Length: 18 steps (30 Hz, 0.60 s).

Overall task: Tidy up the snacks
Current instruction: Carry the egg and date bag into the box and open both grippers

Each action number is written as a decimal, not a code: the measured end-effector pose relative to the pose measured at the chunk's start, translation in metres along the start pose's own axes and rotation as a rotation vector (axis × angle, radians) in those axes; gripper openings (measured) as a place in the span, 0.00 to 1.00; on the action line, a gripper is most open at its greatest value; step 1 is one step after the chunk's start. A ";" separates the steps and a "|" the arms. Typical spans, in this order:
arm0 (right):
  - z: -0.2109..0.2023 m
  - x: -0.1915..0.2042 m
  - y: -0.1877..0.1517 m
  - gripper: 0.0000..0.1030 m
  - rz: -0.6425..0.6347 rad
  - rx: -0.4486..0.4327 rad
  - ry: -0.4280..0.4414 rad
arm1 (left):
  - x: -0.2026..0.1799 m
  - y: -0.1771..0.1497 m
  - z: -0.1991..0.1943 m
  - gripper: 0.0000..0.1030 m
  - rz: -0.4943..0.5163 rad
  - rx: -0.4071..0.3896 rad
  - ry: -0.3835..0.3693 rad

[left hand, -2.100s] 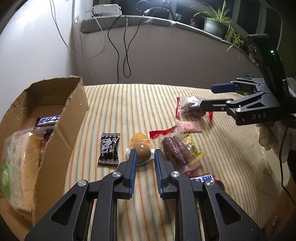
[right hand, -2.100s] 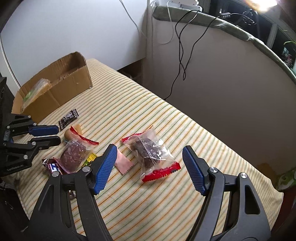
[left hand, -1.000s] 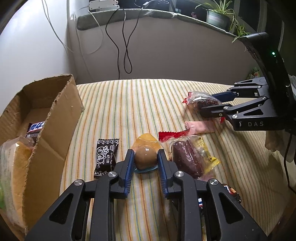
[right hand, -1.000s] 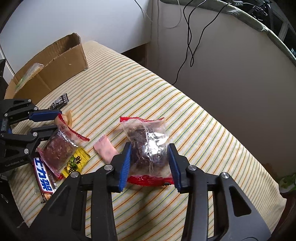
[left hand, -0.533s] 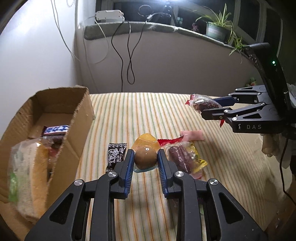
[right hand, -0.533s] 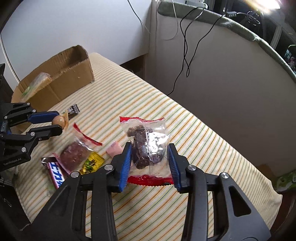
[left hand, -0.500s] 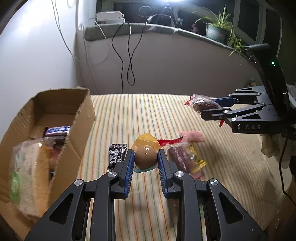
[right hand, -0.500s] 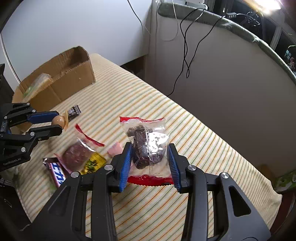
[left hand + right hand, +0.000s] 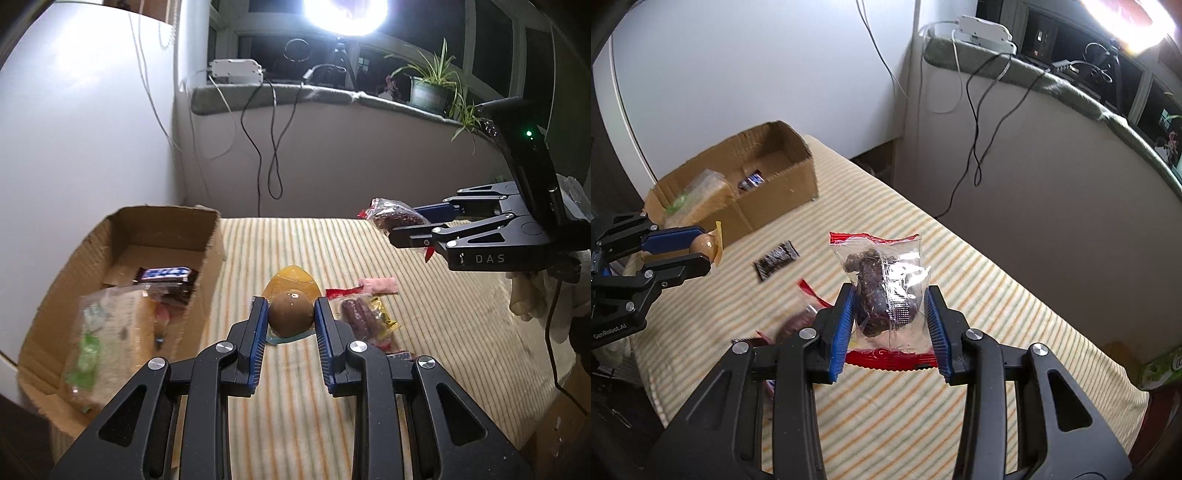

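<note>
cardboard box left, loose snack packets beside

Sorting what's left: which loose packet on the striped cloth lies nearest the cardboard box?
The small black packet, lying alone nearest the cardboard box; the red-edged sausage packet and pink packet lie farther away.

The tablecloth was cream with thin orange and green stripes. At the left of the frame the cardboard box was plain brown, holding a dark bar with a blue-and-white label. The egg snack was glossy brown on a yellow-orange wrapper. The clear packet had red ends and dark brown contents. The small sachet was black with white print. Both grippers were black with blue pads.
</note>
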State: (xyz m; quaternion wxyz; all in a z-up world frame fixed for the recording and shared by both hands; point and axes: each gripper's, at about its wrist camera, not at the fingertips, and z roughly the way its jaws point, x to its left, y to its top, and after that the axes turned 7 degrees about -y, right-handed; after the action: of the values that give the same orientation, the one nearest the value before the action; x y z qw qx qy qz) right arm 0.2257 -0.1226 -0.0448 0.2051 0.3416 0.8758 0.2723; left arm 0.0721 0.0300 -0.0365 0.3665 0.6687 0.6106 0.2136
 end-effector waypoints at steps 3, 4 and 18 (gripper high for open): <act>-0.002 0.010 0.007 0.39 -0.007 -0.012 0.010 | 0.007 0.000 -0.011 0.23 -0.005 -0.017 0.015; -0.003 0.014 0.010 0.39 -0.011 -0.015 0.013 | 0.010 0.000 -0.015 0.23 -0.008 -0.023 0.021; 0.014 0.071 0.057 0.39 -0.060 -0.043 0.066 | 0.061 -0.004 -0.042 0.23 -0.064 -0.070 0.098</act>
State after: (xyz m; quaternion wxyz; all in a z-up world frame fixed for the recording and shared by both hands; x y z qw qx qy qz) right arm 0.2123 -0.0321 -0.0324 0.1916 0.3015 0.8859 0.2960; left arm 0.0491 0.0989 -0.0226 0.3657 0.6243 0.6413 0.2555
